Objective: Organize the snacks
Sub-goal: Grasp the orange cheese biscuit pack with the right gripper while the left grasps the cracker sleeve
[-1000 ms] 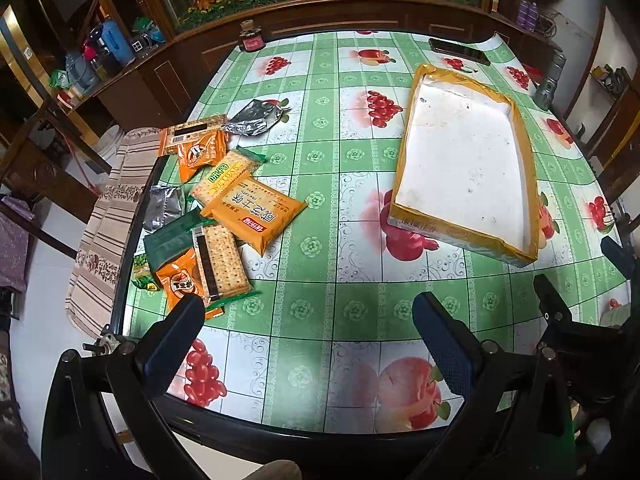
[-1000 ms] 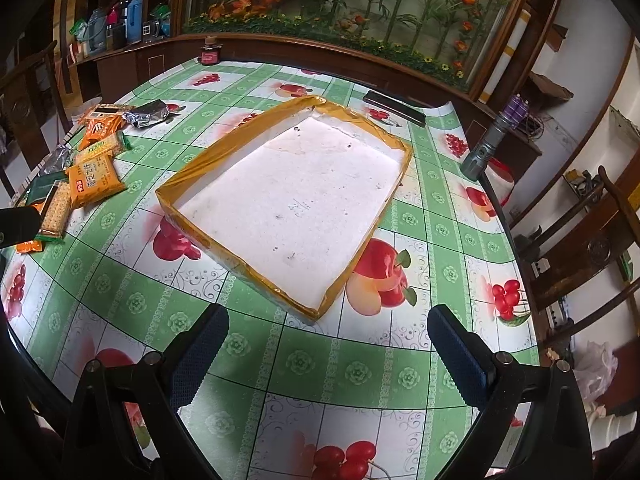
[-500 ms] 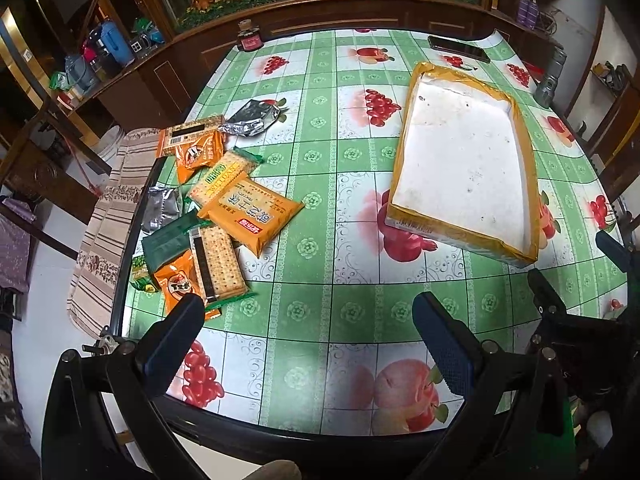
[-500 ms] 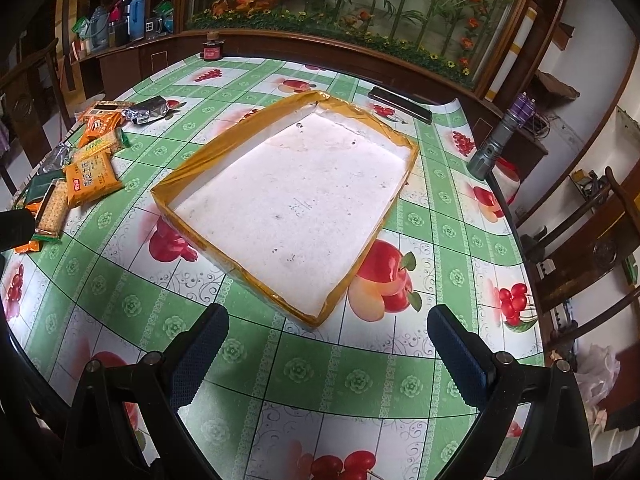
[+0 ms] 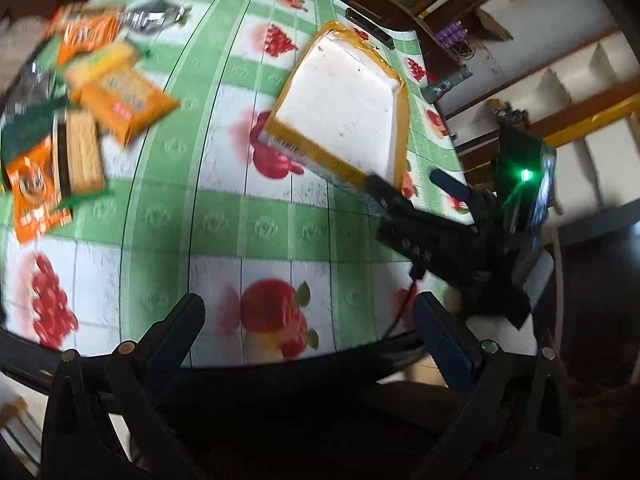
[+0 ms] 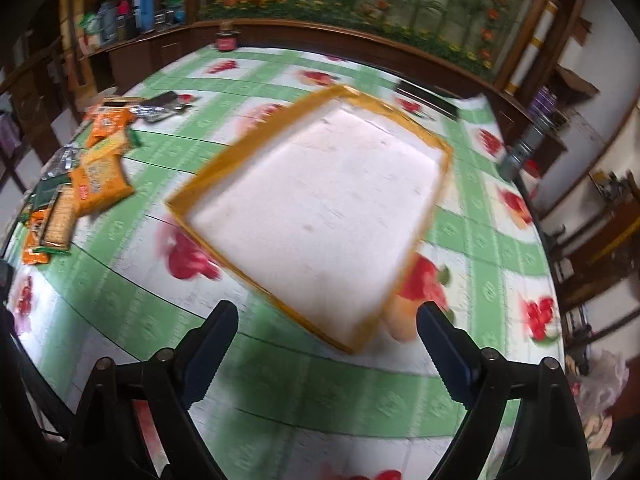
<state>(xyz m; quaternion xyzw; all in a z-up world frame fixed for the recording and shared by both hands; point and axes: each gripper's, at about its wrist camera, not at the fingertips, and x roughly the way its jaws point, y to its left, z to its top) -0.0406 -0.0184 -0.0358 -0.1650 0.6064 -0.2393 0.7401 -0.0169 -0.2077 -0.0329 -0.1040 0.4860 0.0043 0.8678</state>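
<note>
A shallow white tray with a yellow taped rim (image 6: 434, 184) lies on the green fruit-print tablecloth; it also shows in the left wrist view (image 5: 400, 120). A pile of snack packets lies at the table's left: a large orange cracker pack (image 5: 128, 104) (image 6: 98, 186), a clear-wrapped cracker stack (image 5: 82, 156) (image 6: 60, 216), small orange packets (image 5: 34, 188) and silver ones (image 5: 154, 16). My left gripper (image 5: 308, 332) is open and empty above the near table edge. My right gripper (image 6: 326, 344) is open and empty just short of the tray's near corner; it shows at the right of the left wrist view (image 5: 416, 188).
A dark jar (image 6: 226, 40) stands at the table's far edge. A black flat object (image 6: 426, 98) lies beyond the tray. A grey flashlight (image 6: 520, 148) stands at the right edge. Wooden cabinets and chairs ring the table.
Both views are now blurred by motion. My left gripper has swung and tilted to the right, bringing the right gripper into its view. My right gripper has moved closer to the tray.
</note>
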